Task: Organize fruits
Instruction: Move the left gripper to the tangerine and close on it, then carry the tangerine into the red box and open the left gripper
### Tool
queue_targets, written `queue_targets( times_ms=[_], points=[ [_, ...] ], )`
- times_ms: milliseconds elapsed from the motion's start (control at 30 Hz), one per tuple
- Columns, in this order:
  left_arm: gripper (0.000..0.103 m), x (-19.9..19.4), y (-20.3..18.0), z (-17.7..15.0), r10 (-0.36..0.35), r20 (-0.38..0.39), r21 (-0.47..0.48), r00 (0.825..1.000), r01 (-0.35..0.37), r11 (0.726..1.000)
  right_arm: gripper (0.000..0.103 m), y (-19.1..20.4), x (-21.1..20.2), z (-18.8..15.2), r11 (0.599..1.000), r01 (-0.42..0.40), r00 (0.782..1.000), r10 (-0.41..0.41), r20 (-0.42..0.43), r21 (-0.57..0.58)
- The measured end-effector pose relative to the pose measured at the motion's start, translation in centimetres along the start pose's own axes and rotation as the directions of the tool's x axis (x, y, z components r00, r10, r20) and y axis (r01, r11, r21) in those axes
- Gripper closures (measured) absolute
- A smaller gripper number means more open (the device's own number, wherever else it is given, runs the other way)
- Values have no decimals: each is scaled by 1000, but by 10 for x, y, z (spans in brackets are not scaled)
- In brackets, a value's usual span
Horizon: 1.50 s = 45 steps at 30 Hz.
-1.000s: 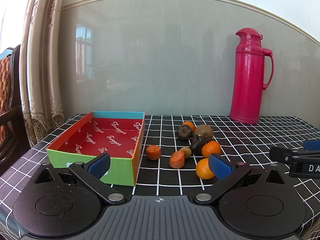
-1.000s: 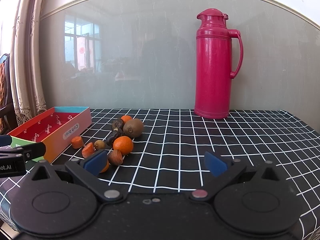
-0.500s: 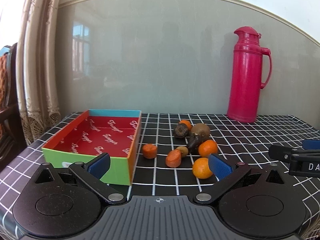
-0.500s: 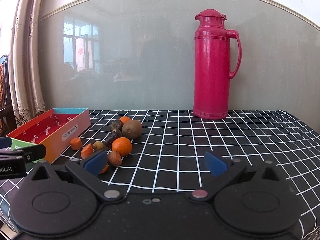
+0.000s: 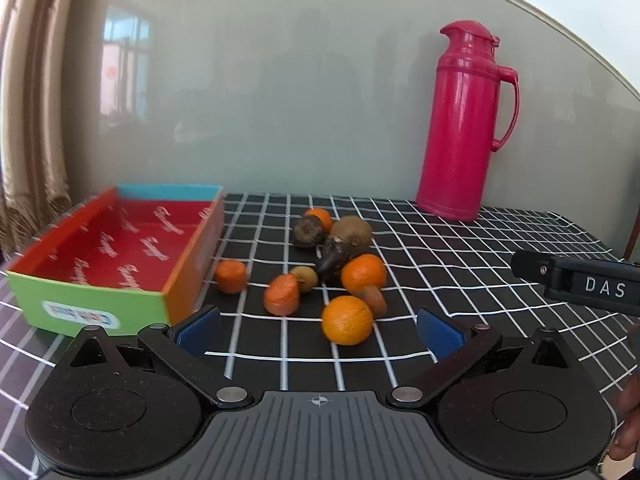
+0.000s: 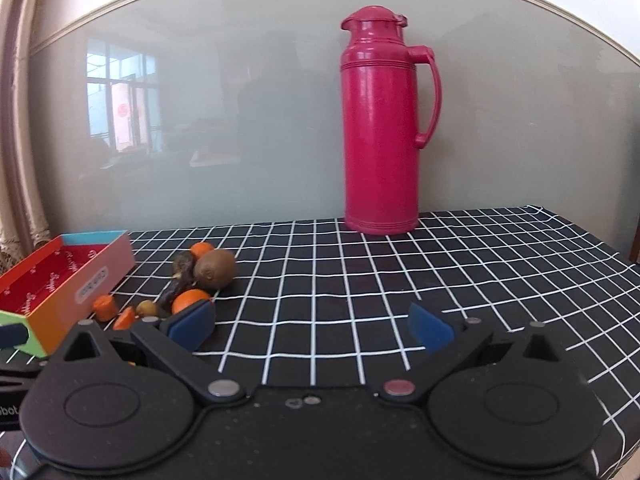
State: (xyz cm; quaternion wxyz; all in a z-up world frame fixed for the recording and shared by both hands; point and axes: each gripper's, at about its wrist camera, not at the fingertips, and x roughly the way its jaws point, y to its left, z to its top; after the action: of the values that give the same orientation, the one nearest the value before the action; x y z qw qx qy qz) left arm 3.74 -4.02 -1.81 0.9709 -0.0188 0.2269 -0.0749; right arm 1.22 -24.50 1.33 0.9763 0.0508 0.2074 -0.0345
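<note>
A pile of fruit lies mid-table: a near orange (image 5: 347,320), a second orange (image 5: 363,273), a third at the back (image 5: 320,216), a kiwi (image 5: 352,232), dark shrivelled pieces (image 5: 333,257) and two carrot chunks (image 5: 230,276) (image 5: 282,300). A shallow colourful box with a red inside (image 5: 120,248) stands left of the pile and holds nothing. My left gripper (image 5: 319,330) is open and empty, just short of the near orange. My right gripper (image 6: 310,322) is open and empty, right of the pile; the kiwi (image 6: 214,268) and box (image 6: 60,276) show at its left.
A tall pink thermos (image 5: 466,120) stands at the back right against a glass wall; it also shows in the right wrist view (image 6: 384,120). A black checked cloth (image 6: 440,280) covers the table. A curtain (image 5: 32,120) hangs at the left.
My left gripper has moved forward and rightward toward the fruit pile, so the fruit looks bigger and more centred. My right gripper has shifted slightly forward. Both stay open.
</note>
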Motion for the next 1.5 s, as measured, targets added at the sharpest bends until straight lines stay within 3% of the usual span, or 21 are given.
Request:
queue_targets(
  times_ms=[200,333,500,533,567,667,733,833,967,1067,1233,1500],
  points=[
    [0,23,-13,0,20,-5,31,1000,-20,999,0,-6,15,3,999,29,999,-29,-13,12],
    [0,45,-18,1,45,-73,19,996,-44,999,0,-11,22,3,999,35,999,-34,-32,34],
    [1,60,-27,3,47,-78,53,996,-43,998,0,-15,28,4,999,41,999,-40,-32,29],
    [14,64,-29,4,42,-85,51,995,-38,998,0,-16,31,5,999,45,998,-45,-33,23],
    [35,69,-29,4,38,-103,45,994,-33,998,0,-17,34,5,999,50,998,-49,-36,21],
    [52,82,-28,1,25,-162,16,986,-23,1000,0,-22,42,6,998,61,997,-59,-46,28],
    [53,84,-30,0,33,-162,36,986,-28,999,0,-25,44,6,997,64,997,-62,-51,41],
    [64,84,-31,0,32,-159,42,987,-26,999,0,-25,45,5,997,60,997,-57,-52,43],
    [65,77,-27,2,10,-150,31,989,-6,999,0,-21,44,4,998,55,997,-54,-50,24],
    [65,61,-21,6,20,-99,45,995,-15,999,0,-20,44,4,998,54,997,-53,-55,23],
    [65,34,3,18,79,-2,56,997,-79,995,0,-9,44,3,999,42,997,-42,-58,6],
    [64,20,66,29,179,35,-21,983,-178,984,0,31,44,-2,999,-17,998,14,-59,-50]
  ],
)
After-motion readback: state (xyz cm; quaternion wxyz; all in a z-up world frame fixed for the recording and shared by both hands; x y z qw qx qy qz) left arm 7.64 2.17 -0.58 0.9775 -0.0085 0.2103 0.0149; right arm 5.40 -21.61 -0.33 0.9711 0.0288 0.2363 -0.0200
